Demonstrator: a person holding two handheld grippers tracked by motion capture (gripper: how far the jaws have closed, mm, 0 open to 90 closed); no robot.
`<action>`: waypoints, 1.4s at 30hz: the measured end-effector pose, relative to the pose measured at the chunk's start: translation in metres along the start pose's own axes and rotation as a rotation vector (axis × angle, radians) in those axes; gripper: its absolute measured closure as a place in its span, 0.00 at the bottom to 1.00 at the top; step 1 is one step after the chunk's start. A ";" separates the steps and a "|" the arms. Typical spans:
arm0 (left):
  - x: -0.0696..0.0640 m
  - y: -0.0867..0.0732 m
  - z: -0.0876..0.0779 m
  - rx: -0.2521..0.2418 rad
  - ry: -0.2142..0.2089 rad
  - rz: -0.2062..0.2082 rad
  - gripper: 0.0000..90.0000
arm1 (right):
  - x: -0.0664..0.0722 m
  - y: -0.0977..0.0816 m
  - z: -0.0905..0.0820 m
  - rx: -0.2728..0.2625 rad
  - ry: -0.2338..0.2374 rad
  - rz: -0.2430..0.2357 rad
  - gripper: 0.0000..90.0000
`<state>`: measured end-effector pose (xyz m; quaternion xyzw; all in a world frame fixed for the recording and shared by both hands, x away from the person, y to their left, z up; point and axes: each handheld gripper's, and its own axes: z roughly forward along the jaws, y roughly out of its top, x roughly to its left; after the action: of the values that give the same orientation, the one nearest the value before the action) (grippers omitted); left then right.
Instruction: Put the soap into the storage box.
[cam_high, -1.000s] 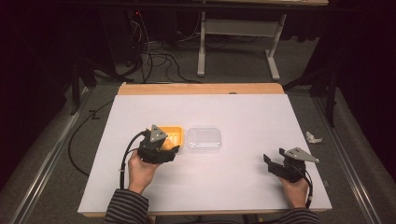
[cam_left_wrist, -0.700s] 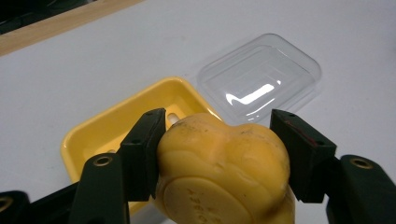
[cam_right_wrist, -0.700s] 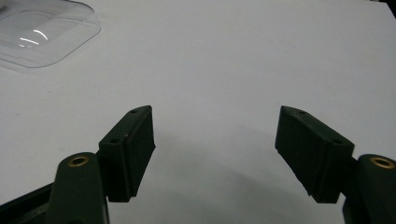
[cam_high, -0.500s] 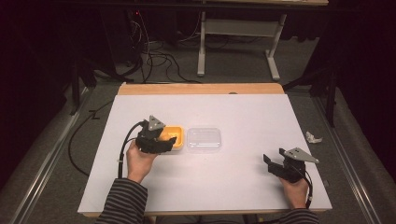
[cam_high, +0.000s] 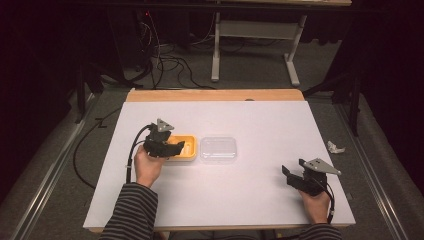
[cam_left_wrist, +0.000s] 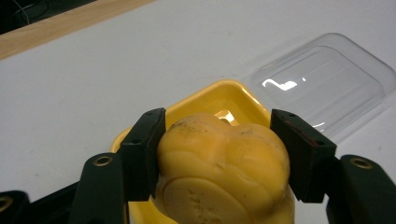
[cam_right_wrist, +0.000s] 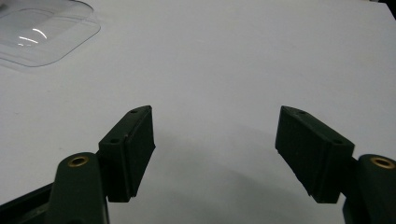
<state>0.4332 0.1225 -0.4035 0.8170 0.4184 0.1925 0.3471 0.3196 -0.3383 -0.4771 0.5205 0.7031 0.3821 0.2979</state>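
A white table (cam_high: 250, 200) w/ a wooden strip along its far edge is seen from the high view. At the left, a striped sleeve (cam_high: 130, 210) is seen, and the left gripper (cam_high: 172, 146) is held by the left hand (cam_high: 147, 167) over the near-left part of a yellow tray (cam_high: 186, 156). In the left gripper view, a lumpy yellow object (cam_left_wrist: 224, 163), approx. potato-shaped w/ embossed lettering too blurred to read, is clamped between the two black jaws, one pad (cam_left_wrist: 144, 154) pressed to each side of it. The object is held just above the tray's near end; whether it touches the tray floor can't be told. The tray's far rim (cam_left_wrist: 224, 88) is seen beyond it.

Just right of the tray, a clear plastic lid (cam_high: 218, 148) lies flat on the table, beside the tray; whether they touch can't be told. It is also seen at the upper right of the left gripper view (cam_left_wrist: 327, 84) and the upper left of the right gripper view (cam_right_wrist: 42, 35).

Farther right, near the table's near-right corner and well apart from tray & lid, the right gripper (cam_high: 290, 176) is held by the right hand (cam_high: 315, 202), low over the table. Its jaws are spread wide w/ nothing between them, only bare table surface (cam_right_wrist: 224, 84) being seen there.

Off the table at the far right, a small crumpled white scrap (cam_high: 334, 147) lies on the grey floor
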 end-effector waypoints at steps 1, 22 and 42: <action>0.002 0.000 0.001 0.003 0.002 -0.005 0.43 | 0.000 0.000 0.000 0.000 0.000 -0.001 0.32; 0.013 -0.003 0.031 0.077 0.031 -0.028 0.42 | 0.001 0.000 0.001 0.010 -0.003 0.000 0.32; 0.007 -0.003 0.051 0.092 0.025 -0.030 0.37 | -0.001 0.001 0.001 0.011 0.001 0.003 0.31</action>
<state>0.4669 0.1087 -0.4403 0.8233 0.4431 0.1781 0.3069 0.3212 -0.3386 -0.4774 0.5230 0.7047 0.3788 0.2940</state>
